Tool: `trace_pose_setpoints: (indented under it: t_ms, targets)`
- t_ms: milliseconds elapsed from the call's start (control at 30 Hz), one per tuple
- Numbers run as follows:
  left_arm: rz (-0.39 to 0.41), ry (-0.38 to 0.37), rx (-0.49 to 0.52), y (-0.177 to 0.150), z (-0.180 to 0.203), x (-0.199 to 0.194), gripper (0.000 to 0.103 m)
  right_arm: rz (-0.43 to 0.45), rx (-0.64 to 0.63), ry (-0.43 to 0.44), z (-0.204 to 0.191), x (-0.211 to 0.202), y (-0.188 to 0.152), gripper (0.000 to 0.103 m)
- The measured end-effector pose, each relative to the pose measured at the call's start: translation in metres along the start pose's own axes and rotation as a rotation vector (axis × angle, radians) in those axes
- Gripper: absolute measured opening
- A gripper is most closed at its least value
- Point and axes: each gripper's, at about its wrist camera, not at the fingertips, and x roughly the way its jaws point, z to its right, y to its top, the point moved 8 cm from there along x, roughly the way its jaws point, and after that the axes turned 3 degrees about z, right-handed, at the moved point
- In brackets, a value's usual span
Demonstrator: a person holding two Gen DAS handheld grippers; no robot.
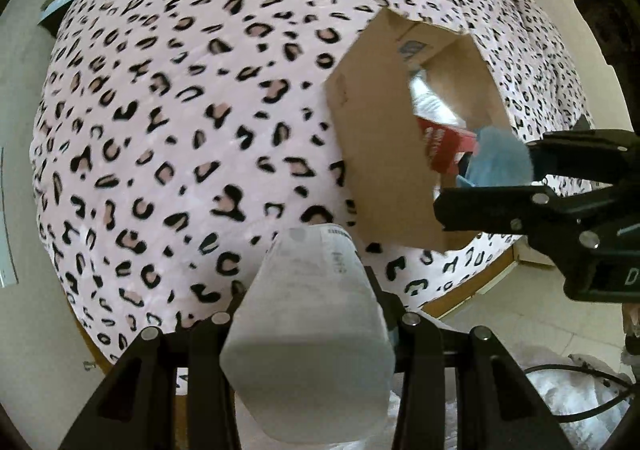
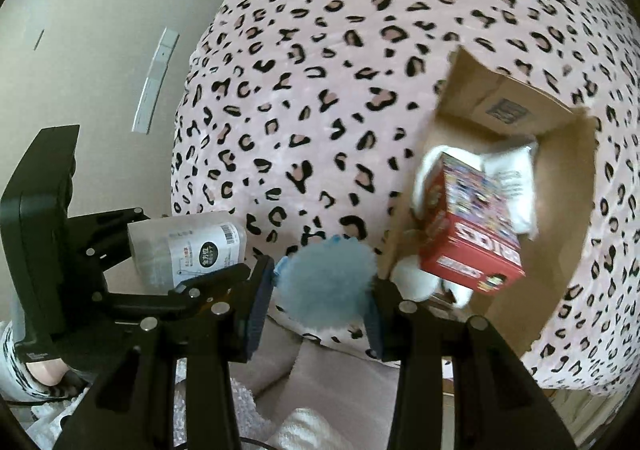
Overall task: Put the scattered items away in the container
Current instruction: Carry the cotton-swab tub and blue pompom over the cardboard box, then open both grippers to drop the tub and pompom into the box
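The left gripper [image 1: 308,314] has its fingers clenched on a translucent white bottle [image 1: 316,314], held above the leopard-print bed cover [image 1: 180,109] just beside the open cardboard box [image 1: 372,153]. The right gripper [image 2: 320,306] grasps a fluffy blue item [image 2: 328,282] between its padded fingers [image 2: 256,314], close to the box's near corner. Inside the box lie a red printed carton [image 2: 468,234] and white packets [image 2: 516,185] (one partly under the carton).
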Motion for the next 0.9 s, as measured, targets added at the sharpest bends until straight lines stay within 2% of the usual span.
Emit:
trace_pose_setpoints:
  t_ms: [533, 900]
  targets:
    - [0.002, -0.032, 0.134, 0.049, 0.077, 0.012, 0.043, -0.003, 0.040, 0.004, 0.076, -0.039, -0.018, 0.044]
    - [0.005, -0.035, 0.196, 0.089, 0.109, 0.020, 0.043, -0.021, 0.039, 0.020, 0.114, -0.054, -0.025, 0.044]
